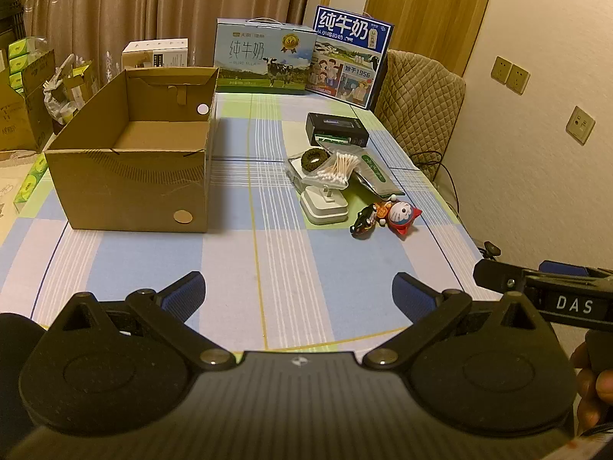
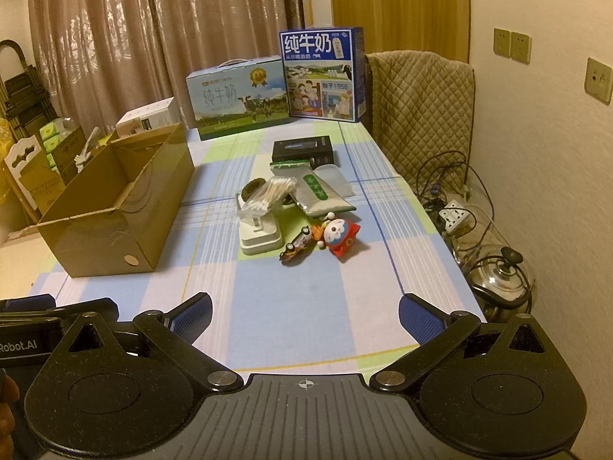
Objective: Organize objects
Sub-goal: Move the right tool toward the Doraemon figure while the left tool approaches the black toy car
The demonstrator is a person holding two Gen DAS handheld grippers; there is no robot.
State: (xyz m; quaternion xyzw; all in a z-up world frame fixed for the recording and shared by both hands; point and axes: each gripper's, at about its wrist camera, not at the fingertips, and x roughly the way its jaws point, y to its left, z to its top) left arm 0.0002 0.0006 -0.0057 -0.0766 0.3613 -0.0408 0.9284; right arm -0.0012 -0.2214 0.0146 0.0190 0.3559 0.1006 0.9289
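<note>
Checked cloth in blue, lilac and green covered the tabletop (image 1: 268,253). Toward its left edge stood an open cardboard box (image 1: 134,188), upright, with nothing visible inside it. Along the far edge stood two milk cartons, a pale blue one (image 1: 264,59) and, just right of it near the far right corner, a dark blue one (image 1: 350,57).

Between the middle and the right edge lay a loose cluster of small things, well apart from the cardboard box. Farthest back was a black box (image 2: 304,149). In front of it lay a white packet with a green label (image 2: 322,195), and beside that a bag of cotton swabs (image 2: 268,195) with a dark ring-shaped item (image 1: 314,159) just behind it, resting partly on a white charger stand (image 2: 260,235). Nearest the front edge were a round-headed blue and white figure in red (image 2: 339,235) and, touching it on the left, a small toy car (image 2: 297,247).

Over the front edge, the left gripper (image 1: 299,295) and the right gripper (image 2: 304,316) each had their blue-padded jaws spread wide with nothing between them, tilted downward toward the cloth.
</note>
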